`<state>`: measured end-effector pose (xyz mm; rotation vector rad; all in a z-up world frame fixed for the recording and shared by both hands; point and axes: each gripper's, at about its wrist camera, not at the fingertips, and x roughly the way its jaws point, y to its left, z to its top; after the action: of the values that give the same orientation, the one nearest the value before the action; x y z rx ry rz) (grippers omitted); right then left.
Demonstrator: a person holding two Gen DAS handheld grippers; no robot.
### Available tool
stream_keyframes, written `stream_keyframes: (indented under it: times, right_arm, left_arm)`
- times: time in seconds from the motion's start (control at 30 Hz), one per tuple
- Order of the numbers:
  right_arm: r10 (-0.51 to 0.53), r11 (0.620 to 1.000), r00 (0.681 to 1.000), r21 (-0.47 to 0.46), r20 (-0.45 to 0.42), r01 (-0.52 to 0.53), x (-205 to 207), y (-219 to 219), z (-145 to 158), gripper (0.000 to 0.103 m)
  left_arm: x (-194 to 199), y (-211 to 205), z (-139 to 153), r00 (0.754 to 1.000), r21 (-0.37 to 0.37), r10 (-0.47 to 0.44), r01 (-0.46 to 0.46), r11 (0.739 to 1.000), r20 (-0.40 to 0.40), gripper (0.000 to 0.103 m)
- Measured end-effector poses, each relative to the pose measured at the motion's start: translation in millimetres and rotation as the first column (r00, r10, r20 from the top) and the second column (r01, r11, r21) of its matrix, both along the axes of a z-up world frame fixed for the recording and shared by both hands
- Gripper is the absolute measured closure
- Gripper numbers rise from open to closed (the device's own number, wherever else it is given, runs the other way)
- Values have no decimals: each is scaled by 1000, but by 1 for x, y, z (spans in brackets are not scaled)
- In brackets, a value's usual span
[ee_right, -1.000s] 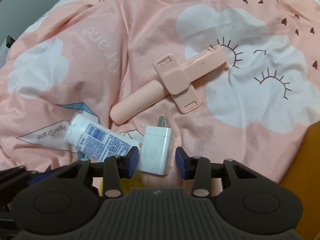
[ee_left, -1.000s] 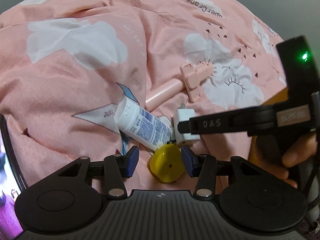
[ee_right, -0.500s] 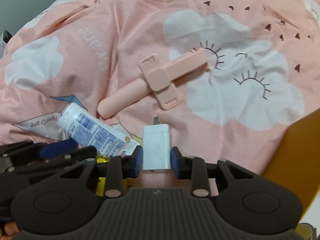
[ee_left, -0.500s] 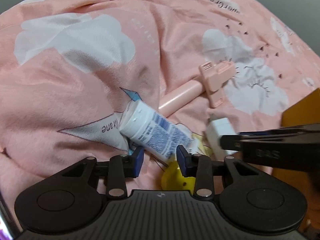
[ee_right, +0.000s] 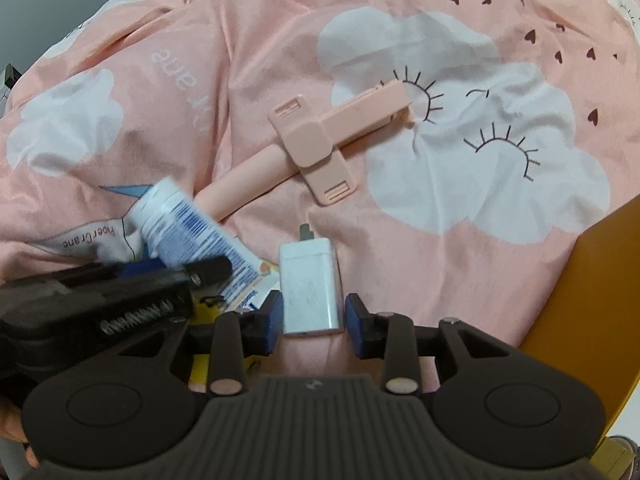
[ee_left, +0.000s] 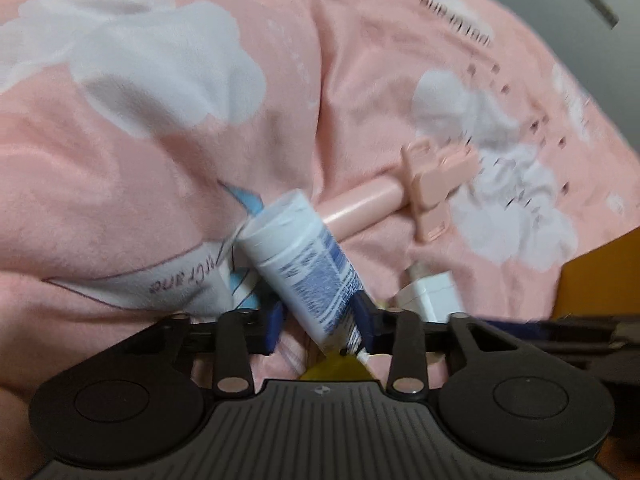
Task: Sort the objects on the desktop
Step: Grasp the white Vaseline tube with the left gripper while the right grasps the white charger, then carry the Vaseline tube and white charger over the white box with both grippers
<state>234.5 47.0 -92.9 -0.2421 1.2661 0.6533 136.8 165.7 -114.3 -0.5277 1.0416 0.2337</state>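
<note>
**Ana:** Charger (ee_right: 310, 286) first; where does it lie, and who has it?

**Ben:** White plug block, flat on the pink cloud-print bedspread (ee_right: 460, 184); its rear end sits between the blue pads of the right tongs (ee_right: 310, 316), prongs pointing straight away from them, so its long axis runs in line with the fingers. The pads stand narrow, just beside its two flanks; whether they press it yet I cannot tell, though I judge the grip nearly made.

**Ana:** And the left tongs (ee_left: 318, 326)?

**Ben:** Set about the white tube (ee_left: 304, 264) with blue print; the tube lies slantwise, its cap end up and to the left, its crimped tail down between the pads. The right pad touches it, the left pad stands off a little; that view is blurred, so closure there is also beyond telling. A yellow thing (ee_left: 340, 368) peeks out beneath the tail.

**Ana:** What else lies about?

**Ben:** The pink selfie stick (ee_right: 320, 140) farther up the bedspread, clear of both tongs; an orange box edge (ee_right: 600, 300) at the right side.

**Ana:** The point for the coming move?

**Ben:** Each arm has its own item, tube to the left of charger, the two tongs close side by side; the charger suits a straight pinch across its narrow width; the tube's slant means the left pads meet it obliquely, so it may swivel.
</note>
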Motion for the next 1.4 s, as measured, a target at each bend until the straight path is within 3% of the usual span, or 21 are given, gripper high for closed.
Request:
stream_keyframes:
  times: [0.2, 0.33, 0.4, 0.5, 0.7, 0.87, 0.97, 1.13, 1.3, 1.4]
  right_arm:
    - [47, 999, 999, -24, 17, -47, -9, 4, -1, 63]
    - [28, 999, 1000, -24, 8, -28, -4, 3, -4, 64]
    - [41, 999, 999, -31, 11, -40, -6, 5, -5, 64]
    - [74, 996, 997, -52, 30, -72, -11, 7, -5, 64]
    - [82, 995, 996, -58, 47, -79, -15, 8, -5, 64]
    - [130, 989, 987, -82, 98, -122, -17, 13, 0, 64]
    - [144, 987, 985, -89, 99, -135, -15, 16, -1, 64]
    - [131, 989, 988, -82, 84, -124, -4, 21, -6, 65]
    - [126, 990, 990, -77, 62, -122, -1, 22, -8, 68]
    - [125, 990, 990, -76, 59, -120, -1, 21, -8, 68]
  left_arm:
    - [-3, -8, 14, 994, 26, -50, 48, 999, 99, 75]
    - [1, -10, 12, 993, 11, -65, 64, 998, 101, 76]
    - [6, -9, 4, 995, -26, -61, 63, 998, 79, 76]
    - [11, -3, -13, 998, -176, -70, 70, 982, 5, 76]
    - [4, -7, -5, 998, -112, -55, 59, 992, 36, 85]
    - [-5, -9, 18, 996, 44, -58, 55, 998, 64, 90]
    - [-7, -4, 23, 997, 7, -63, 63, 998, 37, 90]
    - [-6, -1, 24, 997, 22, -72, 71, 997, 22, 89]
    - [2, 7, 15, 1000, 3, -19, 19, 1000, 19, 89]
    - [3, 4, 13, 999, 11, -42, 42, 999, 8, 89]
